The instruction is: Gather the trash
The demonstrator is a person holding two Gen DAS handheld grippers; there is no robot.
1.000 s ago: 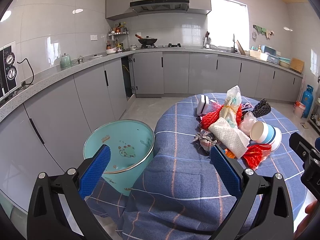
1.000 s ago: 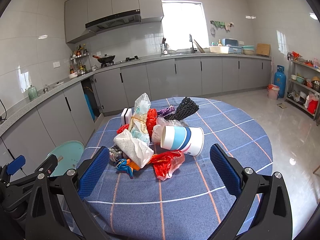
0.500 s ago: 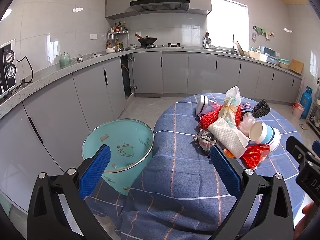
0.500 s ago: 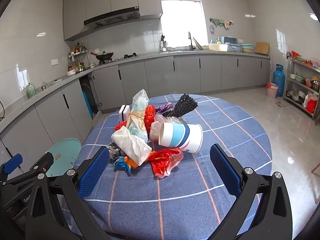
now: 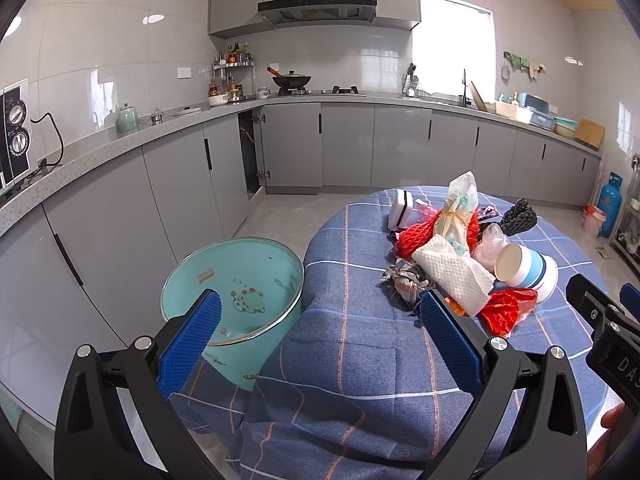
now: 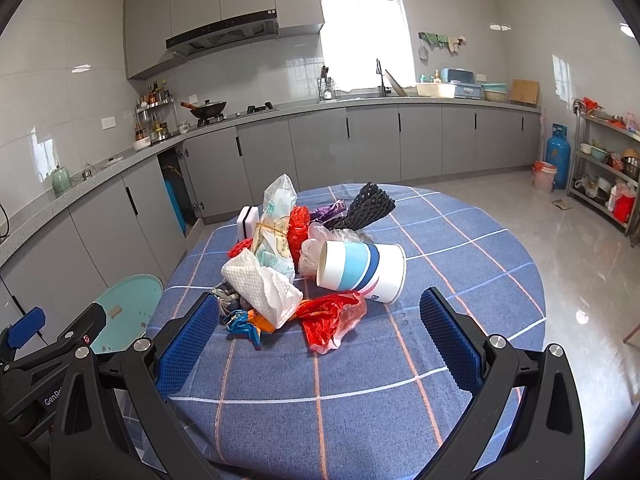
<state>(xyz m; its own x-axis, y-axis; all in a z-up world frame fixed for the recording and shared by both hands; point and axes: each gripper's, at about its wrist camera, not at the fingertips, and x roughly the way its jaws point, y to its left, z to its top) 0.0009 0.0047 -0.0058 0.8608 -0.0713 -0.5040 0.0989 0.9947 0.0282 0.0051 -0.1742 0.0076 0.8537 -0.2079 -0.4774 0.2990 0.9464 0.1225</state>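
A heap of trash lies on the round table with the blue checked cloth (image 6: 460, 240): a white-and-blue paper cup (image 6: 362, 270) on its side, a white paper towel (image 6: 260, 288), a red plastic bag (image 6: 332, 316), a clear wrapper bag (image 6: 278, 216), black foam net (image 6: 368, 206). The heap also shows in the left wrist view, with the cup (image 5: 524, 272) and the towel (image 5: 452, 276). A mint-green bin (image 5: 236, 284) stands on the floor left of the table. My left gripper (image 5: 320, 340) is open and empty, over the table's near-left edge. My right gripper (image 6: 318, 344) is open and empty, just short of the heap.
Grey kitchen cabinets (image 5: 348, 148) and a worktop run along the left and back walls. A blue gas cylinder (image 6: 558, 156) and a metal shelf rack (image 6: 608, 176) stand at the right. The other gripper's body shows at the right edge of the left wrist view (image 5: 600, 320).
Both grippers have drifted slightly; the heap sits a little lower and nearer in the right wrist view. Nothing was taken hold of.
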